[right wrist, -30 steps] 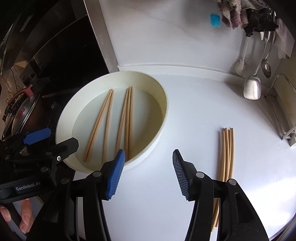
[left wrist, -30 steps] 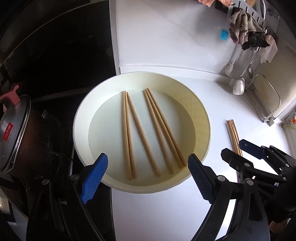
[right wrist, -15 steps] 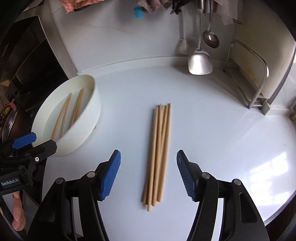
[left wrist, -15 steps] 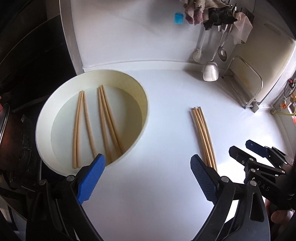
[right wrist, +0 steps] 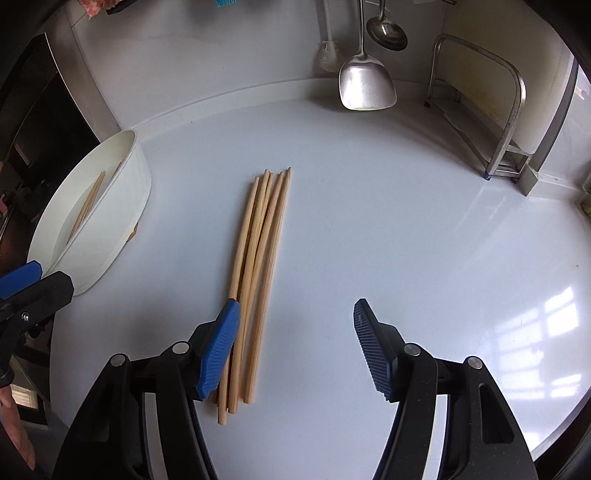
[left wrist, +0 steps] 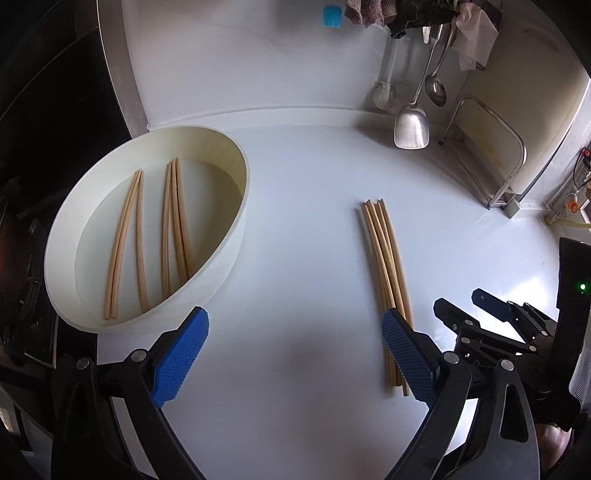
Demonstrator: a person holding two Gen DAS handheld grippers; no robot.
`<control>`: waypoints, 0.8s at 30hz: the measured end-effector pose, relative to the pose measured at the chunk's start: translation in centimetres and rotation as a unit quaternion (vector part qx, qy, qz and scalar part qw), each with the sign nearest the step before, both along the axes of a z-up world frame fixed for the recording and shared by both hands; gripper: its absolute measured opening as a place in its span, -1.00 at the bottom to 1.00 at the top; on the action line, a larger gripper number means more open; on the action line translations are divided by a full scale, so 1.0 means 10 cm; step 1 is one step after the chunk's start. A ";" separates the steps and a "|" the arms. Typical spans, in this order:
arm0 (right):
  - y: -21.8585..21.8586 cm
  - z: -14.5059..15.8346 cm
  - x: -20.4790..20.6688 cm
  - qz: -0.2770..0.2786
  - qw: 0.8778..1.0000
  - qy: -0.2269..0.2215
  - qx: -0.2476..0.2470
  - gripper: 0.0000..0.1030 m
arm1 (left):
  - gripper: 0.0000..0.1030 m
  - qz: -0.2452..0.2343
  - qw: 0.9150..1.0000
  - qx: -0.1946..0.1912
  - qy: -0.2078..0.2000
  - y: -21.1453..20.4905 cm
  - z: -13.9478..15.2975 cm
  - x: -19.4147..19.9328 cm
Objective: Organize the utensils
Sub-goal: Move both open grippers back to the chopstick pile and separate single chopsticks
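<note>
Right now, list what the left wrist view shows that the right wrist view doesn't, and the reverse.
Only the left wrist view: the open left gripper head-on, the five chopsticks in the basin laid out clearly, and a blue brush on the wall.

Only the right wrist view: the open right gripper head-on, its jaws having just been opening, nothing gripped.

Both: the white basin, the chopstick bundle on the counter, the hanging spatula, the ladle and the metal rack.

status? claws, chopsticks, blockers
Both claws open, empty: left, right, which was just opening. Chopstick bundle flat on counter, partly under right claw's left pad. More chopsticks in basin. Nothing blocking.
</note>
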State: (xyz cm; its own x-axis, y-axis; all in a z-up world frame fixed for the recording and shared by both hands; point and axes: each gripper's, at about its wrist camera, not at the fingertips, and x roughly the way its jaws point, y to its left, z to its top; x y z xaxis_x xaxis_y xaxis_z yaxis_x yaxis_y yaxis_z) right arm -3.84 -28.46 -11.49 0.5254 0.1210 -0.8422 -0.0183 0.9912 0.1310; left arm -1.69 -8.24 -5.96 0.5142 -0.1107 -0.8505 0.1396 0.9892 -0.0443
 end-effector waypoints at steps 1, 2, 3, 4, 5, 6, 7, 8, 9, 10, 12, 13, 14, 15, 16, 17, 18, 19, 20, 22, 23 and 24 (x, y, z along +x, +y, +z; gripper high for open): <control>0.01 -0.01 0.02 0.002 1.000 -0.002 -0.002 0.19 | 0.81 0.002 1.000 -0.001 -0.002 0.00 -0.01 0.00; 0.02 -0.03 0.04 0.005 1.000 -0.006 -0.004 0.19 | 0.81 0.003 1.000 0.000 -0.004 -0.01 -0.03 -0.01; 0.04 -0.04 0.06 0.008 1.000 -0.008 -0.007 0.19 | 0.81 0.006 1.000 0.002 -0.007 -0.02 -0.04 -0.01; 0.04 -0.07 0.07 0.012 1.000 -0.010 -0.009 0.19 | 0.81 0.009 1.000 0.003 -0.011 -0.03 -0.06 -0.01; 0.04 -0.10 0.08 0.017 1.000 -0.012 -0.011 0.19 | 0.81 0.011 1.000 0.003 -0.013 -0.03 -0.08 0.00; 0.05 -0.14 0.10 0.021 1.000 -0.013 -0.014 0.19 | 0.81 0.013 1.000 0.001 -0.018 -0.04 -0.10 0.00; 0.06 -0.17 0.11 0.024 0.999 -0.014 -0.018 0.19 | 0.81 0.015 1.000 -0.001 -0.023 -0.05 -0.13 0.00; 0.06 -0.21 0.12 0.025 0.999 -0.015 -0.021 0.19 | 0.81 0.018 0.999 -0.002 -0.027 -0.07 -0.17 0.01; 0.06 -0.24 0.13 0.026 0.999 -0.017 -0.023 0.19 | 0.81 0.020 0.999 -0.003 -0.030 -0.09 -0.21 0.02; 0.05 -0.27 0.13 0.027 0.999 -0.019 -0.026 0.19 | 0.81 0.022 0.999 -0.005 -0.030 -0.12 -0.25 0.03; 0.03 -0.30 0.13 0.025 0.999 -0.025 -0.026 0.19 | 0.81 0.022 0.999 -0.013 -0.031 -0.16 -0.31 0.05; 0.00 -0.30 0.13 0.023 0.999 -0.032 -0.020 0.19 | 0.81 0.021 0.999 -0.020 -0.035 -0.19 -0.34 0.05; -0.02 -0.29 0.12 0.021 0.999 -0.038 -0.016 0.19 | 0.81 0.020 0.999 -0.026 -0.039 -0.21 -0.36 0.05; -0.03 -0.29 0.12 0.021 0.999 -0.043 -0.014 0.19 | 0.81 0.018 0.999 -0.028 -0.043 -0.23 -0.37 0.06; -0.03 -0.29 0.12 0.023 0.999 -0.047 -0.014 0.19 | 0.81 0.017 0.998 -0.028 -0.048 -0.24 -0.39 0.06; -0.02 -0.30 0.12 0.024 0.998 -0.052 -0.015 0.19 | 0.81 0.017 0.998 -0.027 -0.051 -0.25 -0.41 0.07; -0.02 -0.31 0.13 0.025 0.998 -0.055 -0.016 0.19 | 0.81 0.018 0.998 -0.025 -0.052 -0.26 -0.43 0.08; -0.01 -0.32 0.14 0.026 0.998 -0.055 -0.015 0.19 | 0.81 0.018 0.998 -0.025 -0.051 -0.25 -0.46 0.09; -0.01 -0.33 0.14 0.025 0.998 -0.057 -0.012 0.19 | 0.81 0.020 0.998 -0.024 -0.049 -0.25 -0.47 0.10; 0.00 -0.35 0.16 0.022 0.998 -0.060 -0.015 0.19 | 0.81 0.023 0.998 -0.025 -0.046 -0.23 -0.51 0.10; 0.01 -0.37 0.16 0.021 0.998 -0.058 -0.017 0.19 | 0.81 0.023 0.998 -0.026 -0.044 -0.23 -0.52 0.11; 0.01 -0.38 0.16 0.018 0.998 -0.058 -0.016 0.19 | 0.81 0.023 0.999 -0.025 -0.042 -0.22 -0.54 0.11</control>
State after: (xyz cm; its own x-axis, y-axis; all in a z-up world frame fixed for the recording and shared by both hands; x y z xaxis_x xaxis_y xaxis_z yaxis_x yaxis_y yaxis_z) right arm -2.22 -28.40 -15.27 0.6148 0.1158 -0.7801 -0.0680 0.9933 0.0938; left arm -0.64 -10.48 -11.31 0.5891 -0.1260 -0.7982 0.0994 0.9916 -0.0831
